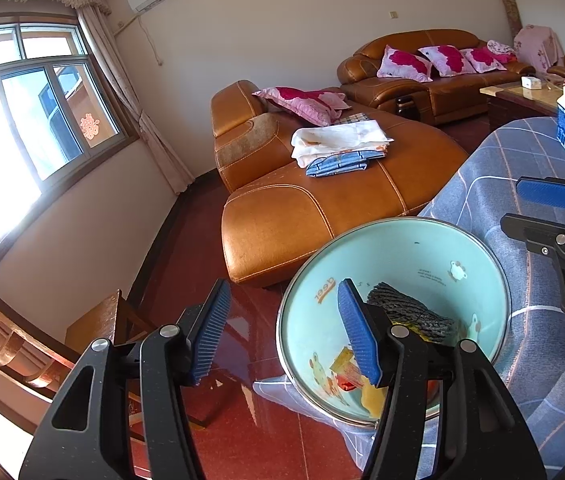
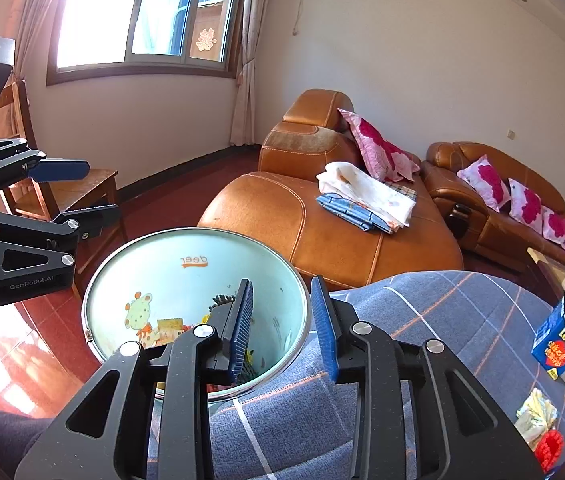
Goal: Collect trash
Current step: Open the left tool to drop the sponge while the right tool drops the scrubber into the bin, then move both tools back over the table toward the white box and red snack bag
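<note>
A pale green trash bin [image 1: 402,256] with a metal rim and a cartoon deer stands beside the blue checked tablecloth [image 1: 522,152]. Inside it lie a grey ribbed scrap [image 1: 406,308] and yellow and orange wrappers [image 1: 346,364]. My left gripper [image 1: 284,284] is open over the bin's near rim, with nothing between its pads. My right gripper [image 2: 281,282] is open a little at the bin's [image 2: 186,280] right edge, also empty. On the cloth [image 2: 422,320] stand a blue and white carton [image 2: 562,340], a crumpled pale wrapper [image 2: 534,416] and a red piece [image 2: 548,448].
An orange leather sofa [image 2: 322,232] with folded cloths [image 2: 366,200] and pink pillows stands behind the bin. A wooden chair [image 2: 82,192] is at the left on the red tiled floor. A low table [image 1: 522,96] with small items sits far right.
</note>
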